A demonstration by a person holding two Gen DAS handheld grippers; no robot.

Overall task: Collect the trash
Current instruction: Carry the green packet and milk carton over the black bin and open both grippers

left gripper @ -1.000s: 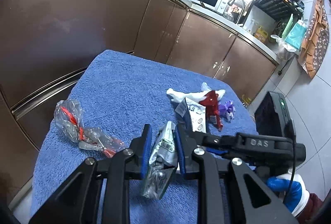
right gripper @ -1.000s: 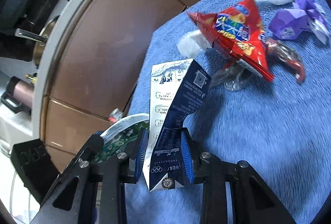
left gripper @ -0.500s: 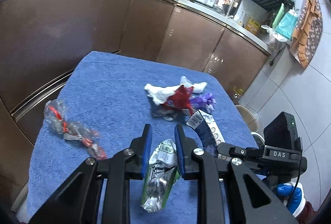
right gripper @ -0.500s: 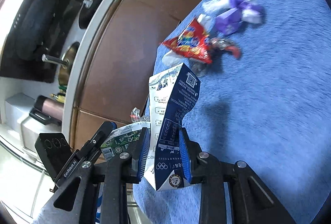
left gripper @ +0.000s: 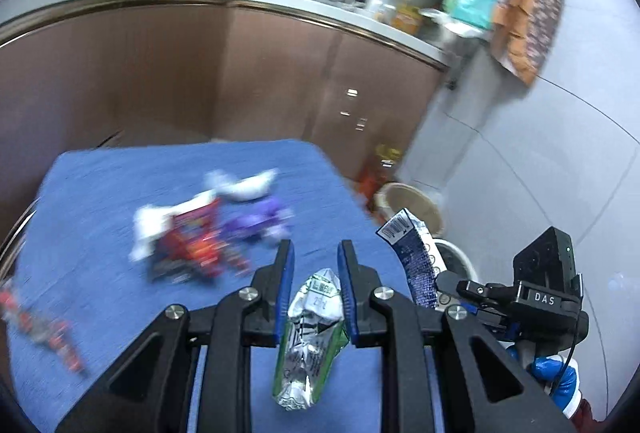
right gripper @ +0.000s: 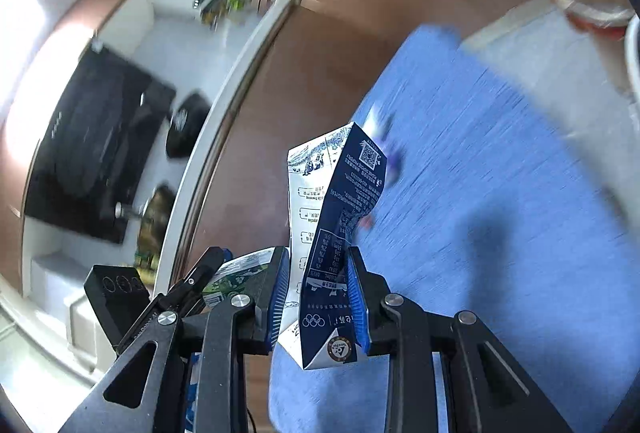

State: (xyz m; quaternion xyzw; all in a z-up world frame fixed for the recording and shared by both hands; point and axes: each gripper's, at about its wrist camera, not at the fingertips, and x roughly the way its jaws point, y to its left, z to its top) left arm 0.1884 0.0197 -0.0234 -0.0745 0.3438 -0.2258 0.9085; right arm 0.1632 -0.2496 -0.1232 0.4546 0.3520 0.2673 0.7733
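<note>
Trash is riding loosely: you are pinching a crushed green carton [left gripper: 308,333] in the left gripper [left gripper: 314,297] and a flattened blue carton [right gripper: 336,233] in the right gripper [right gripper: 318,297], each risking slipping out short of the bin [left gripper: 408,205] beyond the table's far-right corner.

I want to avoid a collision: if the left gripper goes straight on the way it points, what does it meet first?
Probably the blue towel just past the left gripper, near the purple wrapper; blur leaves depth uncertain.
</note>
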